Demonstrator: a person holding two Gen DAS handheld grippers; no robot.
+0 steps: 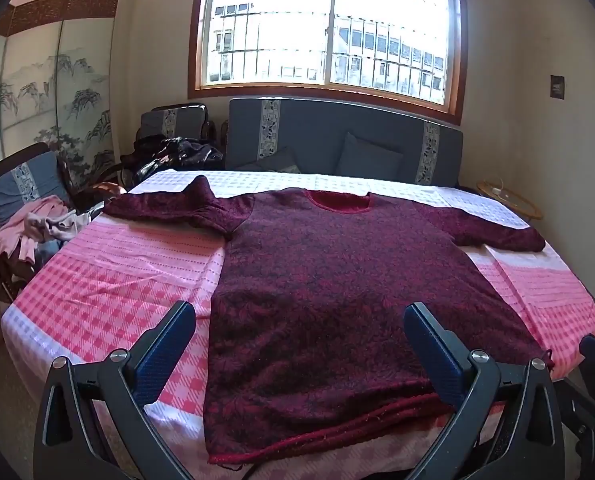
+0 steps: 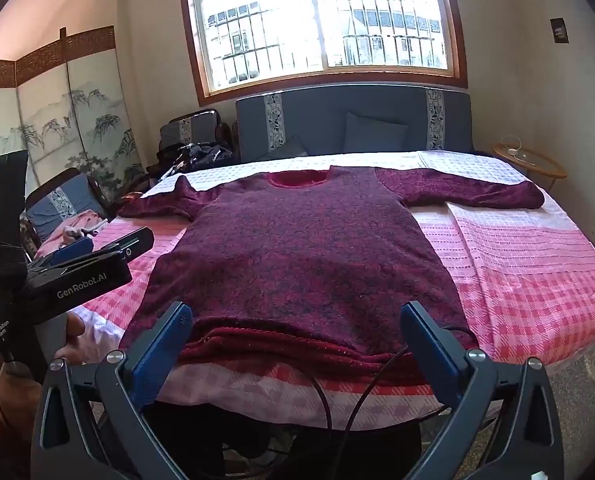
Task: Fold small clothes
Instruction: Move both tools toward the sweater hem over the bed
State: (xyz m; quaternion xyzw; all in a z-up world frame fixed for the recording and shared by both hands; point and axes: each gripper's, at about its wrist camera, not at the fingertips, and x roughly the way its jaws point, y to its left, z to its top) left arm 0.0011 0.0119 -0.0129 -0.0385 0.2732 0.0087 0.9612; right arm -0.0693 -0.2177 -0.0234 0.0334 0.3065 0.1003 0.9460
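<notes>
A dark red patterned knit sweater (image 1: 337,288) lies spread flat, collar away from me, on a table with a pink checked cloth (image 1: 109,280). Its left sleeve is bunched up and its right sleeve lies straight out. My left gripper (image 1: 299,320) is open and empty, above the sweater's near hem. In the right wrist view the sweater (image 2: 297,252) lies the same way on the cloth (image 2: 537,280). My right gripper (image 2: 295,320) is open and empty, just in front of the hem. The left gripper (image 2: 101,250) shows at the left of that view.
A chair with a pile of pink and pale clothes (image 1: 37,228) stands left of the table. A blue sofa (image 1: 337,140) with cushions stands behind the table under the window. A small round side table (image 2: 529,160) is at the far right. Cables (image 2: 337,392) hang below the near edge.
</notes>
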